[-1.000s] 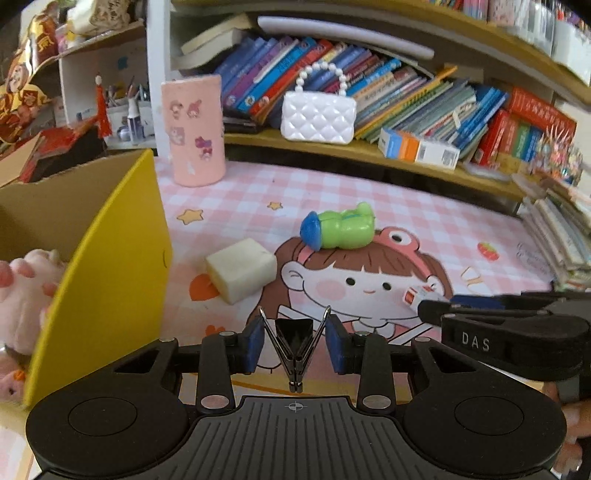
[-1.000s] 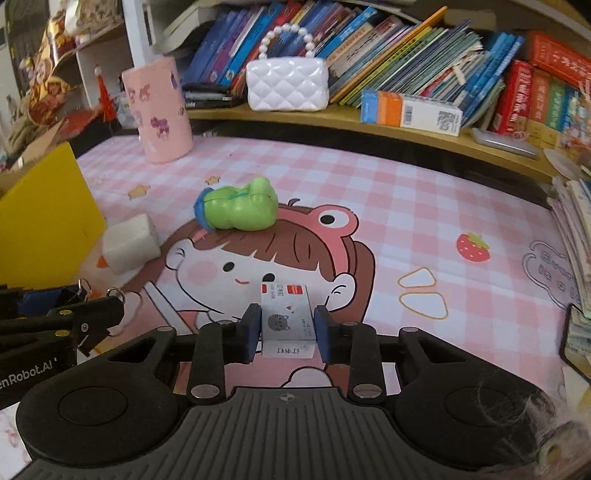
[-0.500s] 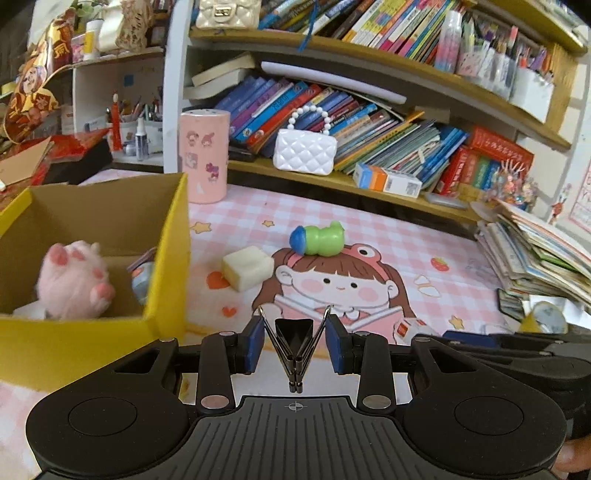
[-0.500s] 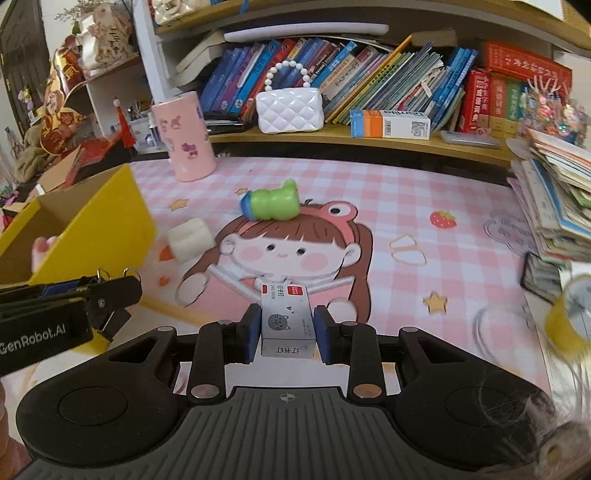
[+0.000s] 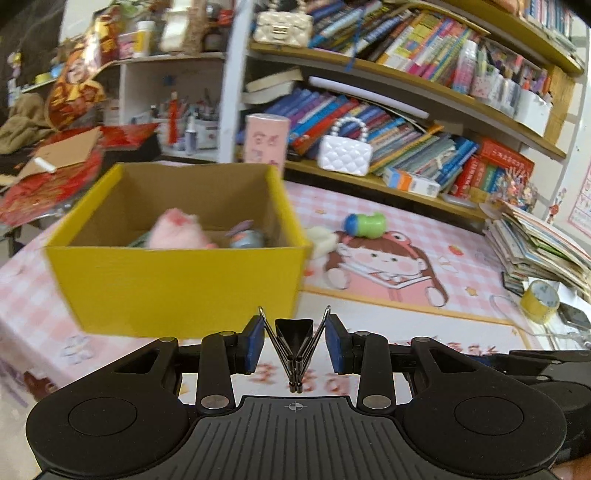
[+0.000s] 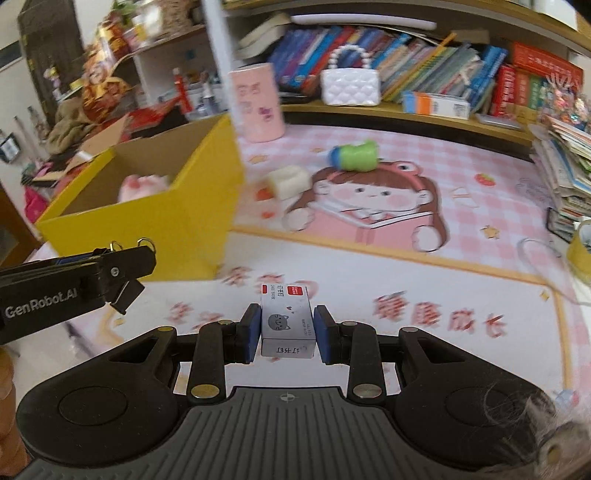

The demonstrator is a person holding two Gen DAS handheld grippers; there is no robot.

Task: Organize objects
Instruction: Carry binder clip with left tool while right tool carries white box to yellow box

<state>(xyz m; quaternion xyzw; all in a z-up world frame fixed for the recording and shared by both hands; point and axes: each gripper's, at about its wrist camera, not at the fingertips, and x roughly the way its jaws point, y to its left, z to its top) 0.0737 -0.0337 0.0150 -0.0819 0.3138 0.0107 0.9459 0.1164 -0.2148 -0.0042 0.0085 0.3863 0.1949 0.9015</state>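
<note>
Left gripper point(image 5: 294, 341): blue pads pinching the wire handles of a black binder clip point(image 5: 294, 334), clip body pointing forward, held above the near edge of the pink cartoon mat point(image 5: 461, 236). Right gripper point(image 6: 284, 328): jaws pressed against both sides of a small white staple box point(image 6: 287, 319) with a cat face and a red label, lifted clear of the mat.

Seen only from the left wrist: inside of the yellow cardboard box point(image 5: 177, 284) at the mat's left edge, holding a pink plush toy point(image 5: 177, 232) and a small grey-blue item point(image 5: 245, 238) beside it, too blurred to name. Also a second, cream quilted purse point(image 5: 284, 22) up on the top shelf.

Seen only from the right wrist: the left gripper from the side, black finger marked "GenRobot.AI", clip loops poking above it, hanging just beside the near right corner of the yellow box; of the box's contents, just the plush toy's top.

Shared by both views: green and blue toy point(image 6: 354, 157) lying on the mat toward its far edge, atop the printed girl's hat; pale foam block point(image 6: 290, 181) near the box's far right corner; pink cylinder cup point(image 6: 256, 107) behind the box at the far edge; white pearl-handled purse point(image 6: 350, 86) on the low shelf; yellow tape roll point(image 5: 540, 301) at the right edge by the stacked books point(image 5: 535, 240).
</note>
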